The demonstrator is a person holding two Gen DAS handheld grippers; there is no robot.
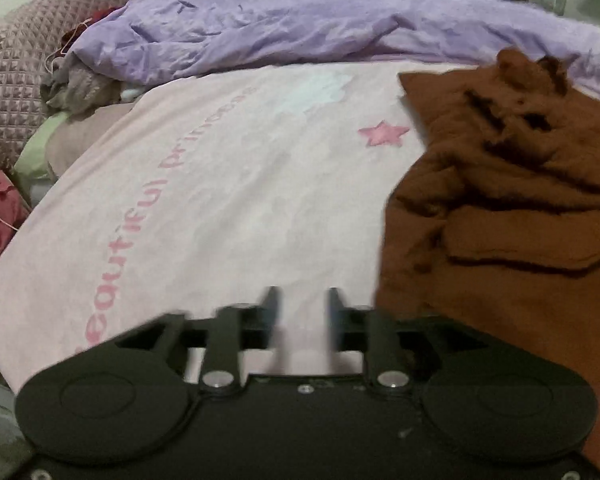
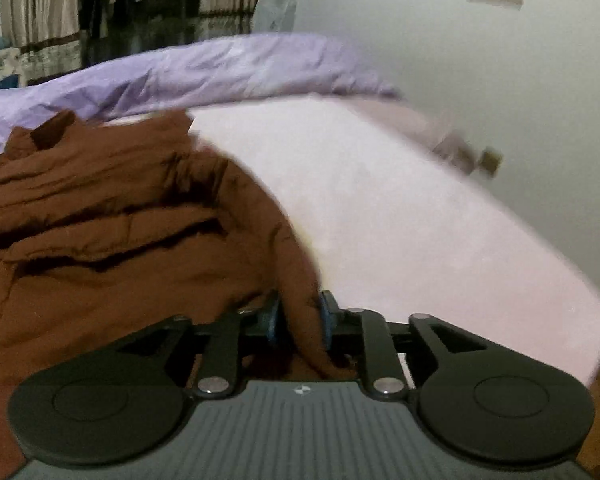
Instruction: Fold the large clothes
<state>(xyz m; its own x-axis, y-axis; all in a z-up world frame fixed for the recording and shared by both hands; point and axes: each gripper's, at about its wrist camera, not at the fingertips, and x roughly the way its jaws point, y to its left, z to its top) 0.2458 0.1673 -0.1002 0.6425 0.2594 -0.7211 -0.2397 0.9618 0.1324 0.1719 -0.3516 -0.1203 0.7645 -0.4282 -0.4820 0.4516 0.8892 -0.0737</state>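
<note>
A large brown garment (image 1: 508,184) lies crumpled in layered folds on the right side of a pink bed sheet (image 1: 236,184). My left gripper (image 1: 303,300) is open and empty, low over the sheet just left of the garment's near edge. In the right wrist view the garment (image 2: 112,216) fills the left half. My right gripper (image 2: 298,314) is shut on a fold of the garment's right edge, which runs between the fingers.
A rumpled purple duvet (image 1: 284,28) lies across the far side of the bed. Quilted pillows (image 1: 24,64) and loose clothes (image 1: 80,84) sit at the far left. A white wall (image 2: 480,80) is at the right, past the bed's edge (image 2: 540,248).
</note>
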